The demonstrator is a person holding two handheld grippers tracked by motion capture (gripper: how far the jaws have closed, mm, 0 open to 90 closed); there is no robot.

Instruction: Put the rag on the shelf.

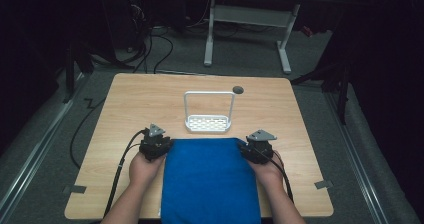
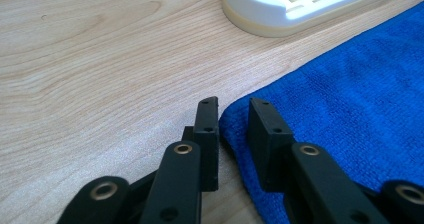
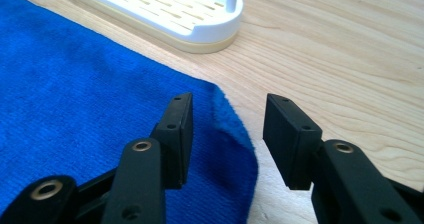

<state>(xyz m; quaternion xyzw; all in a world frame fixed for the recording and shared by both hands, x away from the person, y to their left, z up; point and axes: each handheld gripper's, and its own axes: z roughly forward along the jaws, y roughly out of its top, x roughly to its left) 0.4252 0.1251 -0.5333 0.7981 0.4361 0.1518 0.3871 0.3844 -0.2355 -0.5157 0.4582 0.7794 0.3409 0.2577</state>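
Two jaws apart astride each of two corners; one blue cloth (image 1: 210, 179)

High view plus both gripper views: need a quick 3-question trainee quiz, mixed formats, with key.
1. True or false: the towel covers the rack.
2. The left gripper straddles which towel corner? A) far left B) far right C) near left
3. Fill in: the right gripper has its jaws ____ around the towel's edge.

Key: 1 false, they lie apart; 2 A; 3 open.
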